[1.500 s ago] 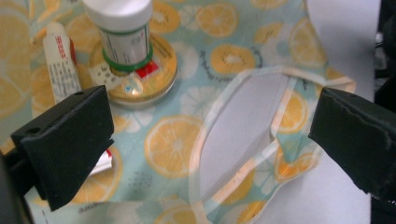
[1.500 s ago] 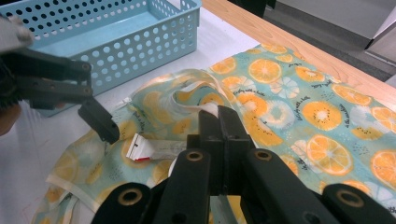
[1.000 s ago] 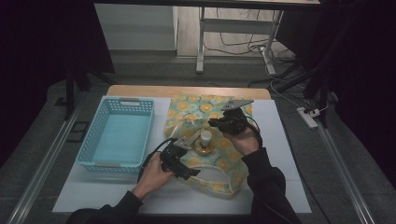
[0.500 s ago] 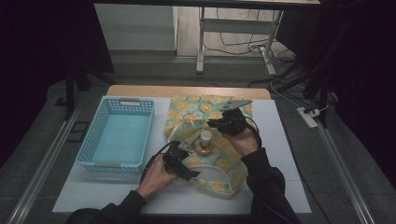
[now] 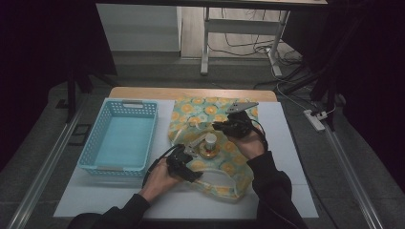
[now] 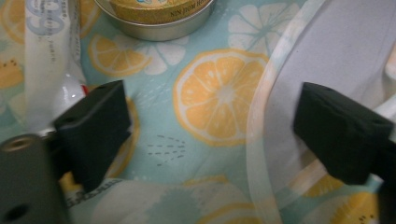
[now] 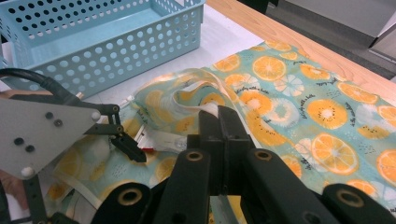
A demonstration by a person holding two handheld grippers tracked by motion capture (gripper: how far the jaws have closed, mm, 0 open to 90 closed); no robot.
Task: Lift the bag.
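Left gripper (image 6: 215, 126) first: it sits just to the right of the blue perforated basket (image 5: 114, 167), low over the near part of the citrus-print tote bag (image 5: 200, 107) that lies flat on the white table cover, and its jaws have just been closing a little but stand wide apart, pads touching nothing. Between them I see lemon-print cloth and the pale webbing strap (image 6: 261, 140), which curves past close to one pad; a white tube (image 6: 46, 60) lies just beside the other pad, and the round tin (image 5: 209, 149) rests on the bag just beyond the tips. I judge the step in hand to be taking hold of that strap so the bag can be lifted open. To do it well I would slide sideways until the strap is centred between the pads, drop the tips until they brush the cloth, and close on the strap alone, keeping clear of the tube and not nudging the tin. Over on the right, my right gripper (image 7: 217, 116) is fully closed, pinching a raised fold at the bag's edge, and I would keep it quiet there as the anchor; pulling with it too early could tip the tin or drag the strap out from under the left pads
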